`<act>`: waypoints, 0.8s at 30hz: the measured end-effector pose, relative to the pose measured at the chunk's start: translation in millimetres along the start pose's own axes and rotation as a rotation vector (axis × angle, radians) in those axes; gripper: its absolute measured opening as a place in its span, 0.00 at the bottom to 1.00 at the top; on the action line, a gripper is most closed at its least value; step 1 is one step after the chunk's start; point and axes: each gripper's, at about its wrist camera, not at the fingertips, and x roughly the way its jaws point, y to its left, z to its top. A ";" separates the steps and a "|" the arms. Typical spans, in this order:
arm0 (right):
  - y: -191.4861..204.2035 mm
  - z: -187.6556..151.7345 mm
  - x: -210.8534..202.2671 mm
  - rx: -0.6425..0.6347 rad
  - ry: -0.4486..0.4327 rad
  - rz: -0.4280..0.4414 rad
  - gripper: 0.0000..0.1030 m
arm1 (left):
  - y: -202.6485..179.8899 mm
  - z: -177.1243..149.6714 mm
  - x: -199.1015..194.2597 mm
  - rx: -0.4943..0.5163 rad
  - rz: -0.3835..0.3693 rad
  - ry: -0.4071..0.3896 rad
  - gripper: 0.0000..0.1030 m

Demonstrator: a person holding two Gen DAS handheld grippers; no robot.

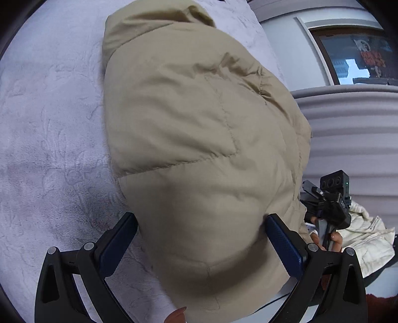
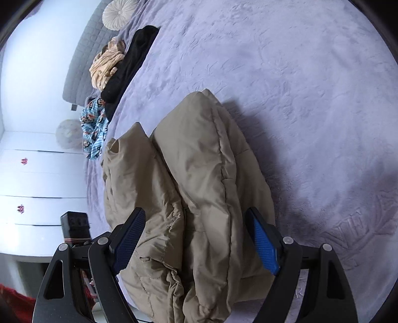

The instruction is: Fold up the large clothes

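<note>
A beige puffer jacket (image 1: 199,119) lies folded into a thick bundle on the lavender plush blanket (image 1: 49,139) of a bed. My left gripper (image 1: 201,216) hangs over its near end with jaws wide; the padding bulges up between the blue pads (image 1: 283,243) without being pinched. In the right wrist view the jacket (image 2: 199,174) shows two stacked layers. My right gripper (image 2: 196,223) stands open astride its near end, blue pads (image 2: 263,243) on either side. The right gripper's body (image 1: 330,203), with a hand on it, shows past the jacket's right edge.
Near the headboard lie a black garment (image 2: 129,64), a tan one (image 2: 107,64) and a blue patterned one (image 2: 94,131), with a round cushion (image 2: 119,12). White drawers (image 2: 37,186) stand beside the bed. A white garment (image 1: 368,238) lies off the bed's right side.
</note>
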 end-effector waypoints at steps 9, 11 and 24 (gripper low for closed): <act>-34.2 28.1 38.6 0.064 0.102 0.123 0.82 | 23.6 7.2 27.5 -0.036 -0.148 0.043 1.00; -38.4 28.6 41.4 0.115 0.094 0.277 0.84 | 26.3 7.7 29.8 -0.041 -0.168 0.039 1.00; 24.4 31.1 99.7 -0.254 0.363 0.057 1.00 | 25.9 3.8 43.1 0.007 -0.136 0.037 1.00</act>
